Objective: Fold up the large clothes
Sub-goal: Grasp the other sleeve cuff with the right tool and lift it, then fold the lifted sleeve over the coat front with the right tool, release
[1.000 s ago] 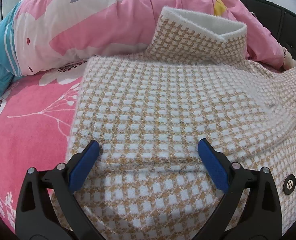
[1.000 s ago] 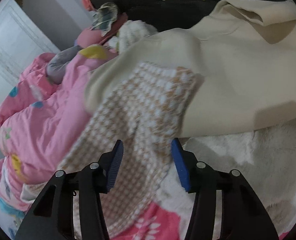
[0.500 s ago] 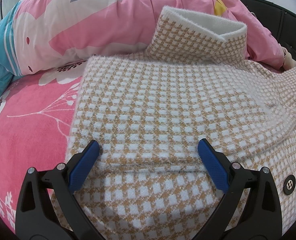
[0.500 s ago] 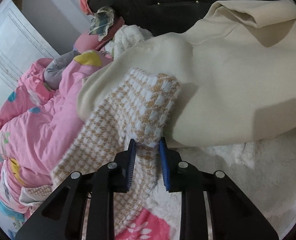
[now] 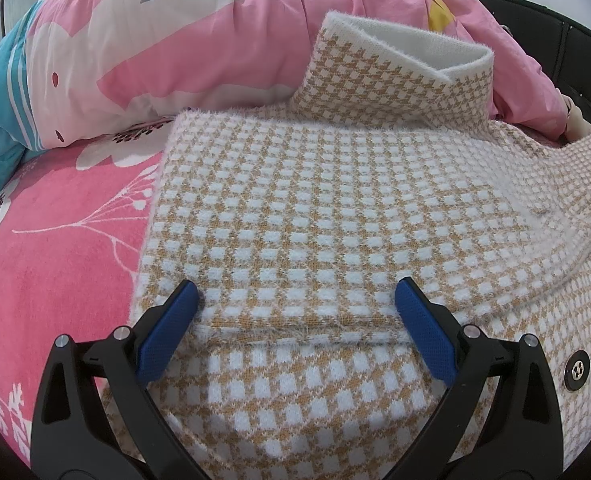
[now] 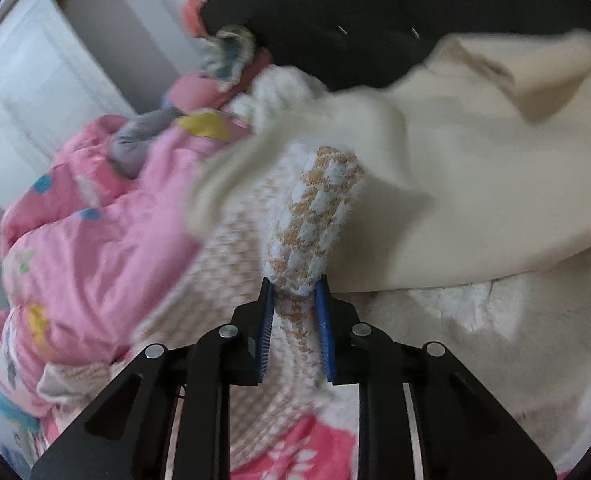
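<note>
1. The houndstooth knit jacket [image 5: 335, 216] lies spread on the bed [image 5: 55, 240]: soft, thick, floppy.
2. Left tool [image 5: 295, 320] stands wide, pads resting on a folded edge.
3. Right tool [image 6: 295, 312], its jaws just closed, pinches the sleeve cuff [image 6: 315, 220]; hems and cuffs look the best holds.

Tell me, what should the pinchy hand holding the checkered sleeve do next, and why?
Probably carry it across onto the folded body. The right gripper has just been closing and now pinches the sleeve, bunched between its pads, while the left gripper rests open on the checkered coat, likely steadying it.
</note>
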A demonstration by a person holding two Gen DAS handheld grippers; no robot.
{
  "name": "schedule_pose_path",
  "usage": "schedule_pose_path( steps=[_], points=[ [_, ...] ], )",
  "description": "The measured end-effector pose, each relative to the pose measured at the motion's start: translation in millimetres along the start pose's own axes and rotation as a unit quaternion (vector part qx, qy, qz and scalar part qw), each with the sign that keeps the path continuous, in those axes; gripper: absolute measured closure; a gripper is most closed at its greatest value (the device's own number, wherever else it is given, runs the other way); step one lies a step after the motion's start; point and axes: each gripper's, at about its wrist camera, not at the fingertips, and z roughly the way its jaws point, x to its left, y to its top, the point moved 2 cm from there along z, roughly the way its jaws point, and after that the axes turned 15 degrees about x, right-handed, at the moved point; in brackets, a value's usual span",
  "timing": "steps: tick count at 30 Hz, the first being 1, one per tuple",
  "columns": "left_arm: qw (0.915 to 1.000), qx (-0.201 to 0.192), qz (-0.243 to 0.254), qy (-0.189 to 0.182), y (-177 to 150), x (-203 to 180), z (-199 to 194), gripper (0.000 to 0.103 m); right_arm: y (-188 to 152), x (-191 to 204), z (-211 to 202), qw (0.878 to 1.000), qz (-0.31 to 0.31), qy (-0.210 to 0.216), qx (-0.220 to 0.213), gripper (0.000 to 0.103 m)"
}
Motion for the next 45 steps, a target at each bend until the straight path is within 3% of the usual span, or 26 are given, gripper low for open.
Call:
schedule_pose_path(
  steps=[8, 17, 32, 45],
  points=[
    [1.0000, -0.001, -0.002, -0.002, 0, 0, 0, 0.008, -19, 67, -95, 0.993, -0.077, 0.049, -0.078, 0.084],
    [1.0000, -0.002, -0.003, -0.005, 0, 0, 0, 0.008, -48, 166, -135, 0.975, -0.166, 0.097, -0.110, 0.084],
    [0.9996, -0.010, -0.013, -0.023, -2, 7, -2, 0.008, -127, 318, -101, 0.940, -0.298, 0.159, -0.046, 0.084],
    [0.9993, -0.014, -0.017, -0.032, -6, 15, -3, 0.008, -183, 384, -37, 0.921, -0.349, 0.172, 0.027, 0.084]
  ],
)
